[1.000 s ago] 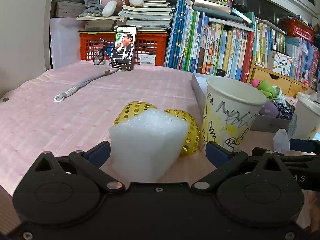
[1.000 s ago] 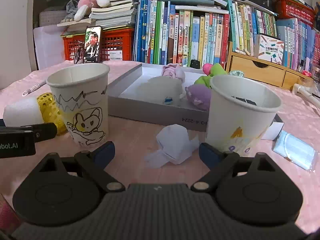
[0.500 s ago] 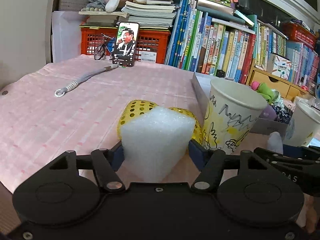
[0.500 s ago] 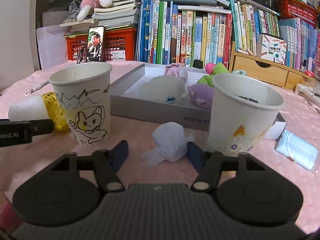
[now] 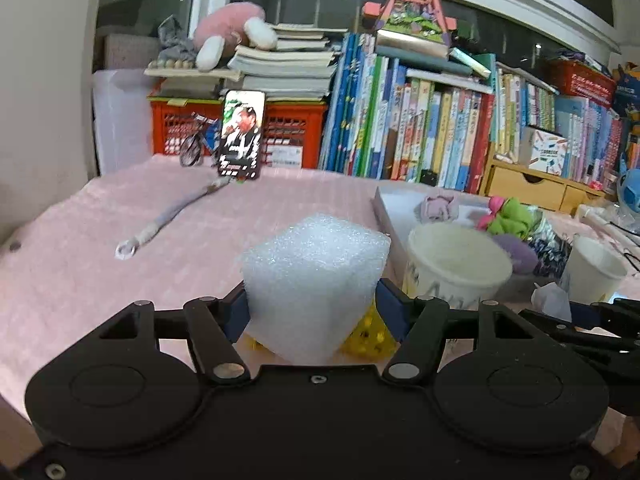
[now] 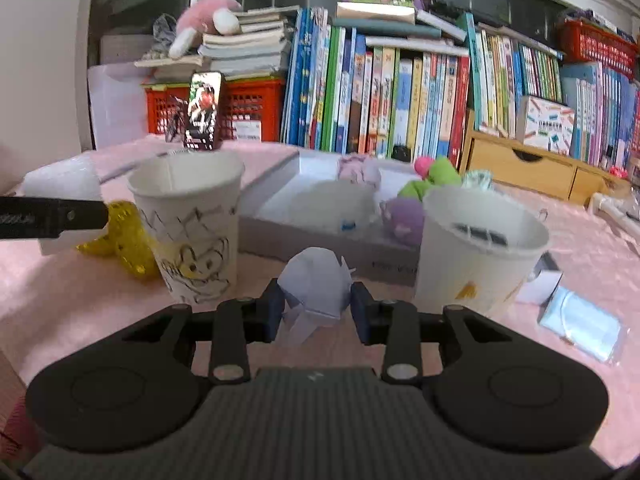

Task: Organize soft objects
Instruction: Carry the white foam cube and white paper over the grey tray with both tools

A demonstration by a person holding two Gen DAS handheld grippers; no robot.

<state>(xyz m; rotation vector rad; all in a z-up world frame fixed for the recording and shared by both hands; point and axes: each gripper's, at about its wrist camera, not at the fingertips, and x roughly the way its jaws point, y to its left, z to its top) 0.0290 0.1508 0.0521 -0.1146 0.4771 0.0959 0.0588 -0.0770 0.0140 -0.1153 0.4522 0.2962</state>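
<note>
Both grippers are now closed on their loads, whereas a second ago each was standing open around them; both are also lifting, the views now looking down into the cups. Left gripper (image 5: 312, 306) is clamping the white foam block (image 5: 314, 280) between its blue pads, holding it clear of the pink tablecloth (image 5: 100, 264) above the yellow sequinned pouch (image 5: 366, 334). Right gripper (image 6: 316, 312) is pinching the crumpled white tissue (image 6: 316, 286), which is hanging just in front of the grey tray (image 6: 320, 240). Doodled paper cup (image 5: 456, 270) is standing just right of the foam and slightly ahead, touching nothing visible; the left gripper is the nearer one to it. Plain paper cup (image 6: 476, 248) is standing right of and ahead of the tissue, nearer the right gripper, with something dark already inside. Judgement: each load is probably heading into its adjacent cup, so the deciding relation is rightward-and-forward offset to each rim. The foam looks nearly as wide as the cup mouth; a corner-down entry may be needed.
</note>
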